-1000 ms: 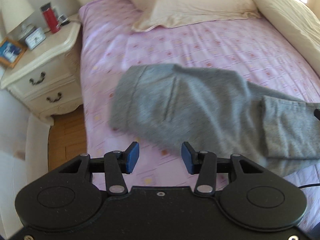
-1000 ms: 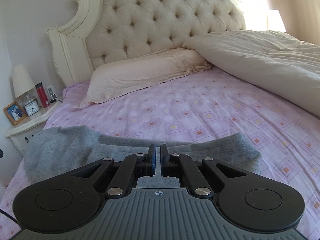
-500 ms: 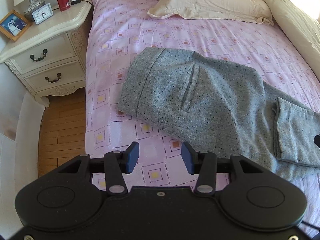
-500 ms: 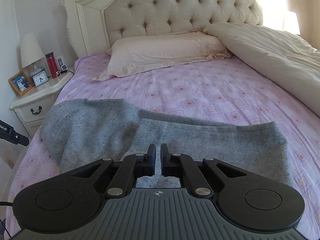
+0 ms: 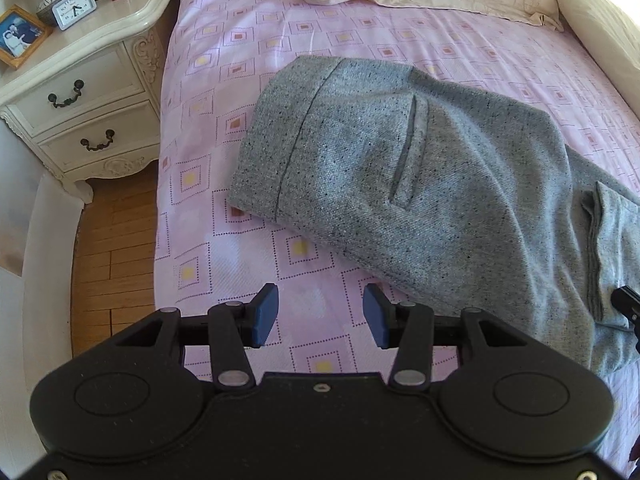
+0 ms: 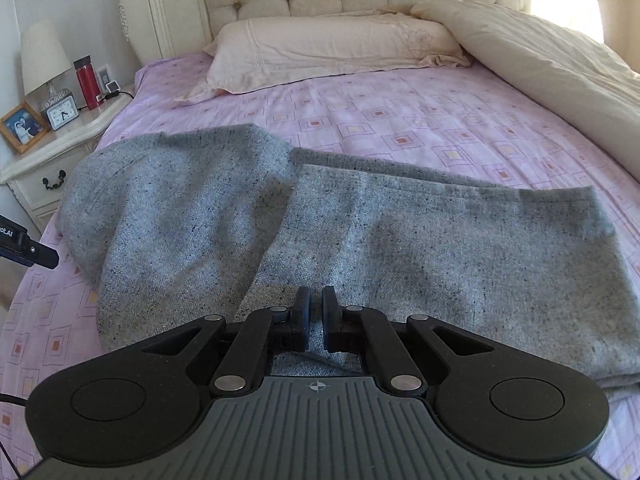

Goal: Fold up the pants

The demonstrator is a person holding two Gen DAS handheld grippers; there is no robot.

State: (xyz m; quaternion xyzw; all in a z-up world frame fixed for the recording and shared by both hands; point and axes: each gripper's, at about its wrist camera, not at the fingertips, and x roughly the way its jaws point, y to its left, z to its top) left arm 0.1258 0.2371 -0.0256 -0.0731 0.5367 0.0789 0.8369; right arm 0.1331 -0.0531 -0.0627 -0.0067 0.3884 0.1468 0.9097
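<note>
Both claws are working free: my left claw (image 5: 320,316) is hanging spread above bare bedsheet (image 5: 248,24), my right claw (image 6: 315,314) is nearly pressed together with nothing pinched. Gray pants (image 5: 400,168) are lying on the bed at my left claw's one o'clock, already doubled over; I'm judging another fold is remaining.

White letters reading roughly "oLAI" are showing on the black left gripper (image 6: 24,246) at the right wrist view's edge, cut off. The clock (image 5: 75,11) face is showing no readable numerals.
</note>
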